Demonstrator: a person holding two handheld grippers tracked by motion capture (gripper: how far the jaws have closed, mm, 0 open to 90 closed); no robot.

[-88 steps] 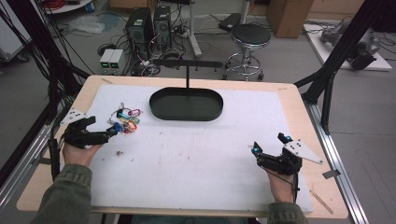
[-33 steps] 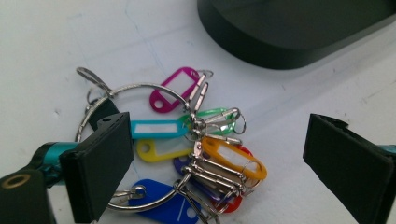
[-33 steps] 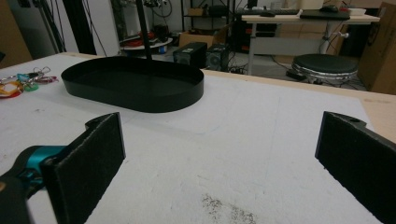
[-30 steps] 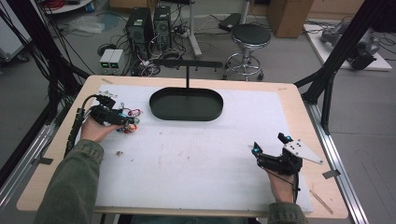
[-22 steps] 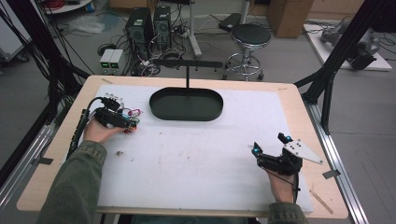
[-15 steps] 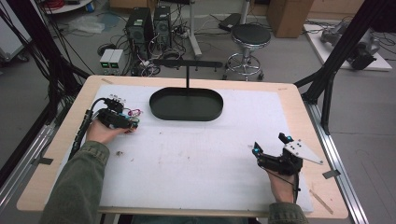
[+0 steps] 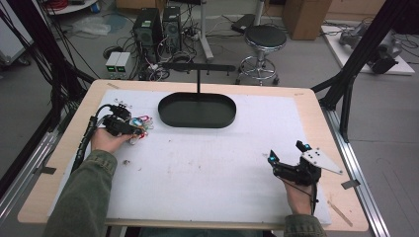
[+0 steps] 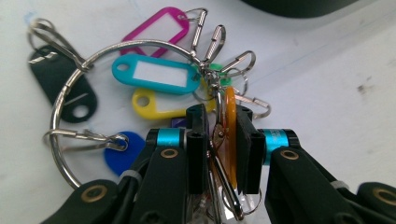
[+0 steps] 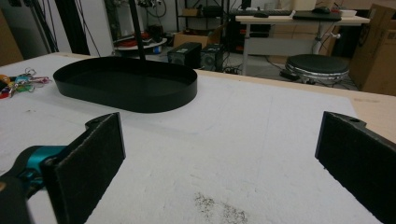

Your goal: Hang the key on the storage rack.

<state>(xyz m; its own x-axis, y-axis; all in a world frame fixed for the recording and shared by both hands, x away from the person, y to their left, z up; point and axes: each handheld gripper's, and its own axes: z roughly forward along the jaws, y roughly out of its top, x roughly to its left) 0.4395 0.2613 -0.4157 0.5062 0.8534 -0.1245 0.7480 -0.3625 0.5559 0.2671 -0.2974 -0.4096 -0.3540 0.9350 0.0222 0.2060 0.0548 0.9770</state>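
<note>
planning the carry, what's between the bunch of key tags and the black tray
Only bare white table cover separates the bunch of key tags from the black tray in the high view.

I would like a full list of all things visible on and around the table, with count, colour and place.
key ring bunch: one, metal ring with pink, teal, yellow, blue, black and orange tags, table's left
tray: one, black, oval, table's far middle
mat: one, white, covering the table
stool: one, black seat, floor behind
left gripper: one, black, its fingers have just been closing and press an orange tag
right gripper: one, black, open, table's right
</note>
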